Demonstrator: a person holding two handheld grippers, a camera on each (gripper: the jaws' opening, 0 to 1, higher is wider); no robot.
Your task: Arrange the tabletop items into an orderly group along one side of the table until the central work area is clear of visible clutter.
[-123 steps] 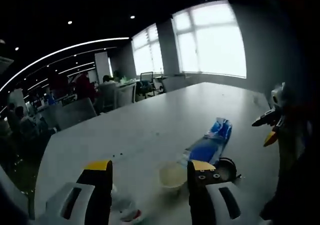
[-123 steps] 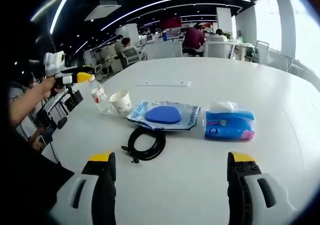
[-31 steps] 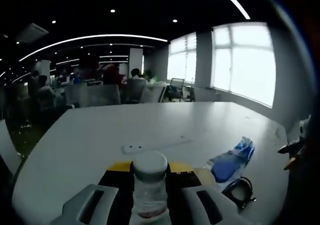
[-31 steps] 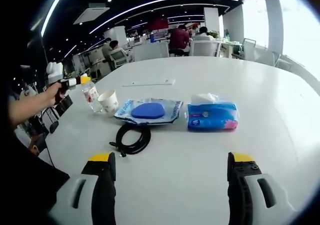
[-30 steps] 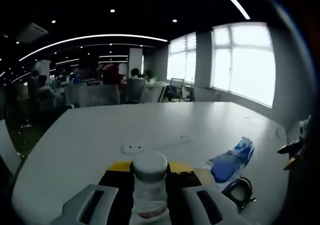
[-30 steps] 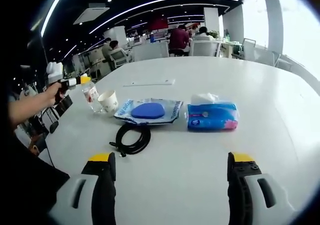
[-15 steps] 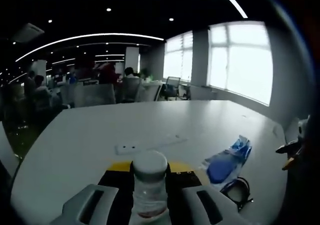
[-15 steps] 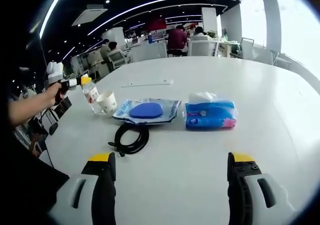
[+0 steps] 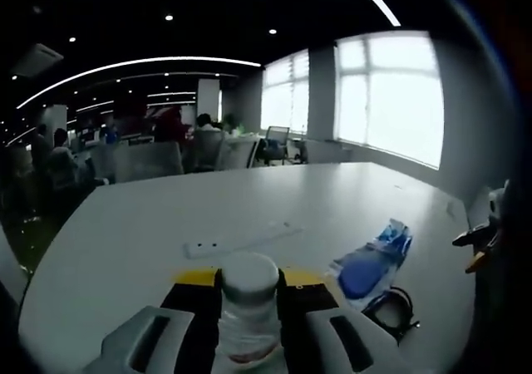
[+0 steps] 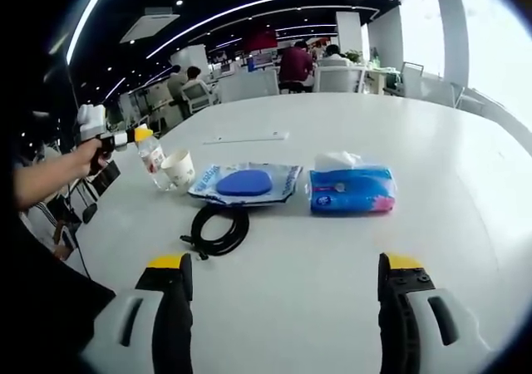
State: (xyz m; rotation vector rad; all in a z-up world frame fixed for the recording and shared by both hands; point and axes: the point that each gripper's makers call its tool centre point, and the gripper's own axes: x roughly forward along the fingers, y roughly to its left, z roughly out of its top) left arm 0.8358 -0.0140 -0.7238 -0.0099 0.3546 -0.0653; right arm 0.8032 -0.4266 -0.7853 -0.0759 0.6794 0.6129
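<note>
My left gripper [image 9: 248, 284] is shut on a clear water bottle [image 9: 247, 337] with a white cap. In the right gripper view a hand holds that left gripper [image 10: 116, 137] at the table's left end, with the bottle [image 10: 153, 159] tilted beside a paper cup [image 10: 179, 169]. A blue pouch in clear wrap [image 10: 245, 183], a blue tissue pack [image 10: 352, 189] and a coiled black cable [image 10: 218, 228] lie in a loose row on the white table [image 10: 432, 141]. My right gripper [image 10: 285, 266] hangs open over the near table, apart from all of them.
A thin white strip [image 10: 245, 138] lies farther back on the table. Office chairs and seated people line the far side [image 10: 316, 66]. The blue pouch [image 9: 366, 266] and the cable [image 9: 389, 307] sit right of the held bottle, and the right gripper [image 9: 478, 241] is at the right edge.
Four seconds ago my left gripper hung open by the bottle and cup; it has since shut on the bottle. Over the last second both views only drift slightly.
</note>
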